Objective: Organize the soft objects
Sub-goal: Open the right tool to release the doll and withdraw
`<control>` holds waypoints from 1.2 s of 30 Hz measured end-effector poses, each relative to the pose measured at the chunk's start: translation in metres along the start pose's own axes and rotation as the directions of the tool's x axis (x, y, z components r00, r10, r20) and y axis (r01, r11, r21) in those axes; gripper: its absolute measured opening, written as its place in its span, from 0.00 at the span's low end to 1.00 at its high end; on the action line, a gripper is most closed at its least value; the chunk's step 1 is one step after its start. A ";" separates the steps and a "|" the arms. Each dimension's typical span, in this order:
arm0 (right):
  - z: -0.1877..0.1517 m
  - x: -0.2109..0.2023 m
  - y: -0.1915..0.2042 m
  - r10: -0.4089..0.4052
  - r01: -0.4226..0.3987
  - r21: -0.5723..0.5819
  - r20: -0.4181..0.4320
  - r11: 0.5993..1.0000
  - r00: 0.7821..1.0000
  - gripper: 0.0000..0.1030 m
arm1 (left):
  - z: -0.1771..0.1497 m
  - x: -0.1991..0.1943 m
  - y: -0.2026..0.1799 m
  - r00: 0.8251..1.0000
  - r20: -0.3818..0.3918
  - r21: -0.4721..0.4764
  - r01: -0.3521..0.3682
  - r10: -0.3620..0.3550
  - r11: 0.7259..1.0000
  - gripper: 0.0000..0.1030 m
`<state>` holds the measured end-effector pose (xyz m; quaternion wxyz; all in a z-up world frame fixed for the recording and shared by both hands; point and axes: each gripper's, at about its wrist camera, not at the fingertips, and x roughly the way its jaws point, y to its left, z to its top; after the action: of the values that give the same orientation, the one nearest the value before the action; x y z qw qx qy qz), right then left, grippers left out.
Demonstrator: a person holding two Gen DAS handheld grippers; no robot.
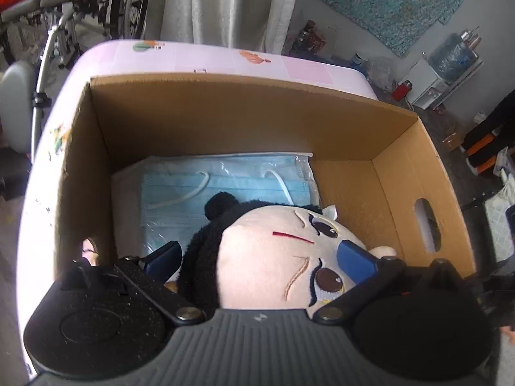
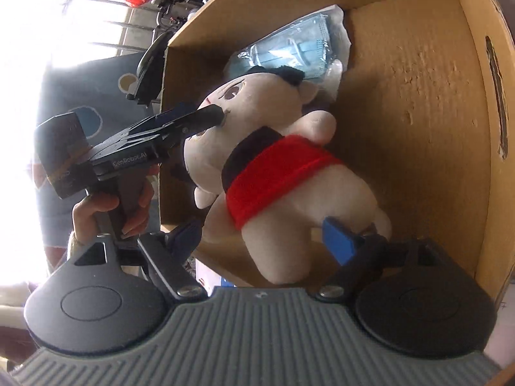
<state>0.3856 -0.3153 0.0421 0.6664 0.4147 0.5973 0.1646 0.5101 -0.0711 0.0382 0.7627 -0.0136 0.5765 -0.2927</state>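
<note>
Brown corrugated cardboard fills both views: an open-topped cardboard box (image 1: 225,119) with an oval hand slot (image 1: 426,225) cut in its side wall, standing on a pink patterned surface (image 1: 199,56).

In the left wrist view, a plush doll (image 1: 283,257) lies in the lower middle of the frame, its cream face with embroidered brown eyes turned toward the camera and its black fuzzy hair at left. The left gripper (image 1: 260,257) straddles the doll's head, one blue fingertip (image 1: 165,255) pressed by the hair and the other on the cheek beside the eye, so the claw is clamped on the head. Behind the doll, toward the centre of the frame, a clear packet of blue face masks (image 1: 225,180) lies flat on the box floor, partly under the doll's hair.

In the right wrist view, the doll (image 2: 289,167) runs from the upper middle to the lower middle of the frame, wearing a red band around its body. The right gripper (image 2: 264,238) has its blue fingers (image 2: 338,241) set apart on either side of the doll's legs; whether they press the plush I cannot tell. At mid-left of the frame the left gripper (image 2: 206,114) reaches in to the doll's face, held by a bare hand (image 2: 109,212). The mask packet (image 2: 289,48) sits at the upper middle, against the box wall (image 2: 418,96).
</note>
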 end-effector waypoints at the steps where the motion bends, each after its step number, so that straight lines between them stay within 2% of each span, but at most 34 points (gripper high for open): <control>1: 0.002 0.005 -0.005 -0.024 0.023 0.027 0.003 0.999 1.000 0.80 | 0.000 0.008 0.006 0.998 -0.050 -0.061 0.045 -0.048 0.997 1.00; 2: 0.004 0.009 -0.011 -0.056 0.055 0.050 0.012 0.997 0.998 0.76 | -0.003 0.017 0.010 0.989 -0.100 -0.104 0.098 -0.109 0.990 1.00; 3: 0.006 0.013 -0.017 -0.085 0.083 0.069 0.028 0.994 0.996 0.71 | -0.009 0.023 0.008 0.986 -0.118 -0.094 0.106 -0.117 0.990 1.00; 4: 0.007 0.017 -0.020 -0.099 0.096 0.072 0.032 0.993 0.995 0.66 | -0.015 0.022 0.004 0.992 -0.089 -0.063 0.088 -0.094 0.994 1.00; 6: 0.013 0.024 -0.025 -0.100 0.097 0.094 0.029 0.991 0.995 0.64 | -0.023 0.015 -0.001 0.995 -0.050 -0.034 0.079 -0.081 0.996 0.98; 10: 0.006 0.029 -0.004 -0.128 0.129 -0.022 0.033 0.991 0.991 0.63 | -0.036 -0.012 -0.006 0.998 0.006 0.023 0.055 -0.055 0.998 0.93; 14: 0.002 0.034 0.012 -0.051 0.053 -0.062 0.039 0.997 0.998 0.55 | -0.036 -0.046 -0.009 0.998 0.012 0.067 -0.058 0.057 0.996 0.93; 16: 0.004 0.041 0.017 -0.003 0.004 -0.046 0.028 0.999 1.000 0.55 | -0.035 -0.051 -0.005 0.994 -0.040 0.014 -0.104 0.105 0.994 0.93; 18: 0.007 0.049 0.028 -0.027 0.029 -0.071 0.020 0.997 0.999 0.56 | -0.035 -0.052 -0.005 0.983 -0.068 -0.012 -0.174 0.173 0.985 0.93; 22: 0.013 0.059 0.045 -0.060 0.061 -0.125 0.015 0.990 0.998 0.56 | -0.040 -0.059 -0.015 0.954 -0.077 0.061 -0.286 0.290 0.956 0.92; 23: 0.015 0.061 0.046 -0.061 0.062 -0.136 0.012 0.989 0.998 0.56 | -0.041 -0.061 -0.017 0.937 -0.074 0.084 -0.336 0.342 0.938 0.90; 24: 0.016 0.063 0.046 -0.057 0.058 -0.136 0.011 0.989 0.998 0.56 | -0.041 -0.063 -0.020 0.920 -0.071 0.112 -0.377 0.385 0.920 0.81; 25: 0.016 0.064 0.047 -0.054 0.055 -0.135 0.013 0.989 0.998 0.56 | -0.043 -0.066 -0.023 0.912 -0.059 0.133 -0.396 0.407 0.908 0.81; 26: 0.016 0.062 0.045 -0.054 0.055 -0.142 0.011 0.988 0.998 0.56 | -0.046 -0.072 -0.024 0.910 -0.041 0.137 -0.404 0.413 0.904 0.77; 27: 0.016 0.061 0.043 -0.063 0.064 -0.151 0.011 0.987 0.998 0.56 | -0.047 -0.075 -0.025 0.910 -0.022 0.136 -0.407 0.413 0.903 0.59; 29: 0.017 0.063 0.047 -0.081 0.082 -0.182 0.012 0.980 0.997 0.56 | -0.048 -0.076 -0.026 0.929 -0.004 0.139 -0.366 0.370 0.920 0.31; 35: 0.008 0.071 0.058 -0.124 0.129 -0.281 0.035 0.951 0.992 0.61 | -0.053 -0.071 -0.023 0.937 0.002 0.100 -0.349 0.350 0.932 0.32; 36: 0.007 0.070 0.059 -0.126 0.132 -0.284 0.040 0.950 0.991 0.61 | -0.054 -0.074 -0.023 0.938 0.012 0.089 -0.347 0.347 0.934 0.39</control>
<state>0.4248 -0.2325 0.0394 0.7349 0.2760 0.5859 0.2010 0.4395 -0.0389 0.0930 0.8011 0.1230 0.5577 -0.1790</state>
